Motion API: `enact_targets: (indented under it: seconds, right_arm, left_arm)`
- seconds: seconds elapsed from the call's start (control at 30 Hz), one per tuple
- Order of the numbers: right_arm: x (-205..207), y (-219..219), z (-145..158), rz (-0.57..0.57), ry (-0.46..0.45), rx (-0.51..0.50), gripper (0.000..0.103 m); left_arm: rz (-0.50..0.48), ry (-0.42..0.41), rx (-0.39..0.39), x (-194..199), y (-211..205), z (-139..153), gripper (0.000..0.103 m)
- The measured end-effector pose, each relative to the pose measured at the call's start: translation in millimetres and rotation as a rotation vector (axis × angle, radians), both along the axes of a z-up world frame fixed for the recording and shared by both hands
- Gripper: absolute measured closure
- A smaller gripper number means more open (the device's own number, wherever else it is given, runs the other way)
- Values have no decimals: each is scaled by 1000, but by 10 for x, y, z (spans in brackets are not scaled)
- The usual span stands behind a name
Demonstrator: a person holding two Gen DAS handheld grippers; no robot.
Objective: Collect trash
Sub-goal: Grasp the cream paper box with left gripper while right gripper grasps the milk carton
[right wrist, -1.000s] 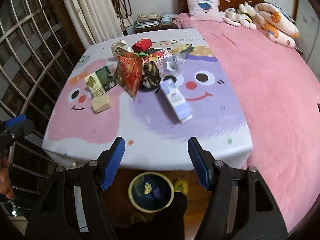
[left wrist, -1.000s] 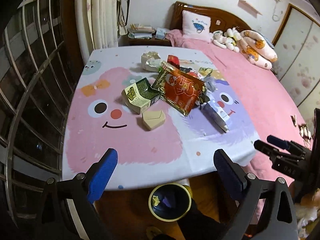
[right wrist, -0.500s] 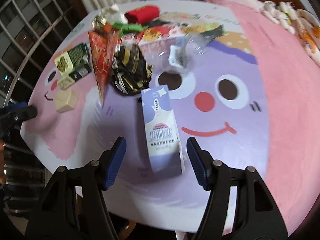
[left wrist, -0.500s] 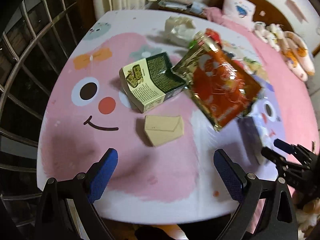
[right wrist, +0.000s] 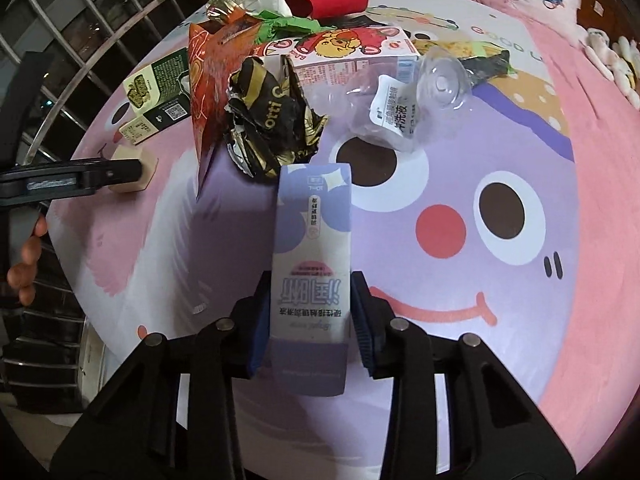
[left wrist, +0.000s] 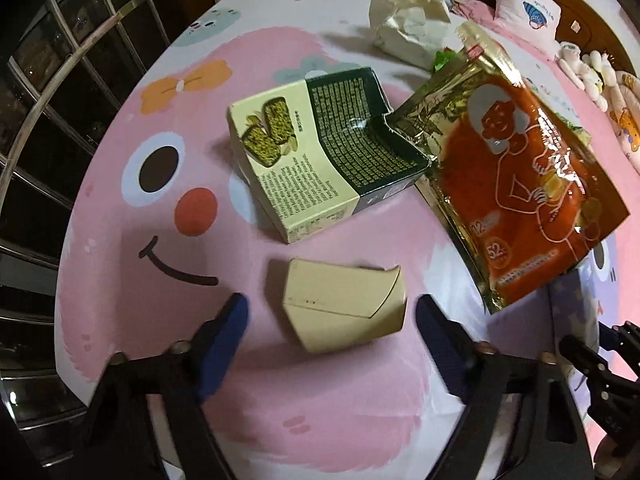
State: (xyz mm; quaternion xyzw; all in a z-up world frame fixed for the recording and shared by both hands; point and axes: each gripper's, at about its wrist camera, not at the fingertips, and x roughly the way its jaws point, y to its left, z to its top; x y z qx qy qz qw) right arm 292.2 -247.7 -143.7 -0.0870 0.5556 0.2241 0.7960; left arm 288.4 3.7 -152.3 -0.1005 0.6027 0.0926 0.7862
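Left tool point(left wrist: 332, 312) spread wide, straddling beige box point(left wrist: 344, 310) on desk point(left wrist: 280, 412); green carton point(left wrist: 320, 160) beyond.

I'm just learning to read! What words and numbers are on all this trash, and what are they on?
"润晰": big characters on the purple-and-white carton, seen upside down; its smaller lines are too small.
"orti": gold letters on the crumpled black wrapper.
"52" and "12": on the red foil bag.
"GOOD": on the tablecloth.
Green-and-cream box: its print is too small to read.
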Motion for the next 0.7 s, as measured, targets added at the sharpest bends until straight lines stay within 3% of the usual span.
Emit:
enact_targets:
  seconds: [0.13, 0.2, 0.53, 0.7]
  right_arm:
    - [58, -46, -4, 10, 6, 24, 71]
    - [69, -75, -1, 12, 9, 32, 71]
    - [-2, -143, 44, -28, 38, 95, 73]
    - [-50, -136, 91, -46, 37, 126, 73]
  left_arm:
    - [8, 9, 0, 45, -11, -62, 30]
    - [6, 8, -17, 56, -9, -70, 39]
    - [-16, -1, 26, 13, -135, -40, 40]
    - [-24, -20, 21, -76, -158, 122, 40]
